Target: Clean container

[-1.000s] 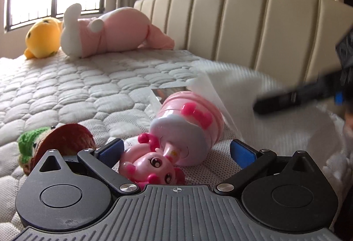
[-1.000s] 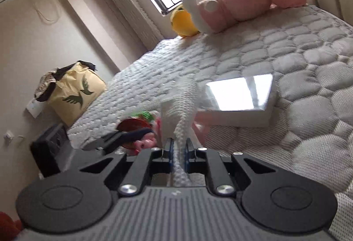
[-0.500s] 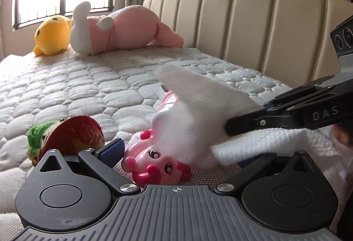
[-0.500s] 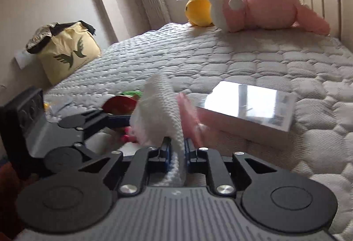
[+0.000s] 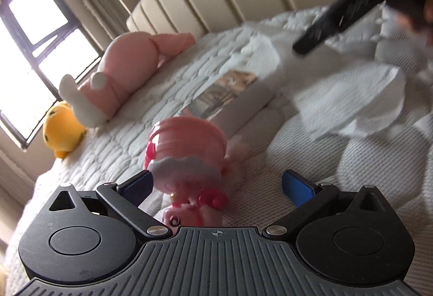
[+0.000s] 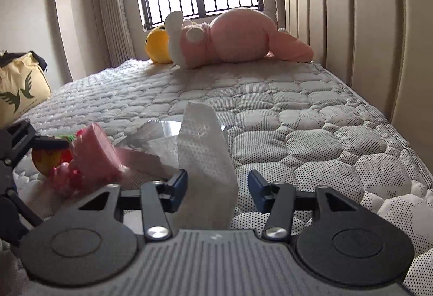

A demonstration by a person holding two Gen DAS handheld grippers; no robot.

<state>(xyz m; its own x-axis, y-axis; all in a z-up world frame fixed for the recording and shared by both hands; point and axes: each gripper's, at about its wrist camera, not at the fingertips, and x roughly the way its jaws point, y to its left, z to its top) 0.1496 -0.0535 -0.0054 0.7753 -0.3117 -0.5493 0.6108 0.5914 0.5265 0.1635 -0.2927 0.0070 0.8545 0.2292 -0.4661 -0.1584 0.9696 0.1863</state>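
My left gripper [image 5: 216, 185] is wide open, the pink cup [image 5: 186, 152] lying between its fingers, pointing away. My right gripper [image 6: 217, 185] is open around the tissue [image 6: 203, 149]; cup at left.

Both grippers have their jaws spread wide: the left gripper [image 5: 216, 183] low in its frame, the right gripper [image 6: 217, 183] likewise.

Bedroom: mattress [image 6: 270, 106], padded headboard [image 6: 365, 25]
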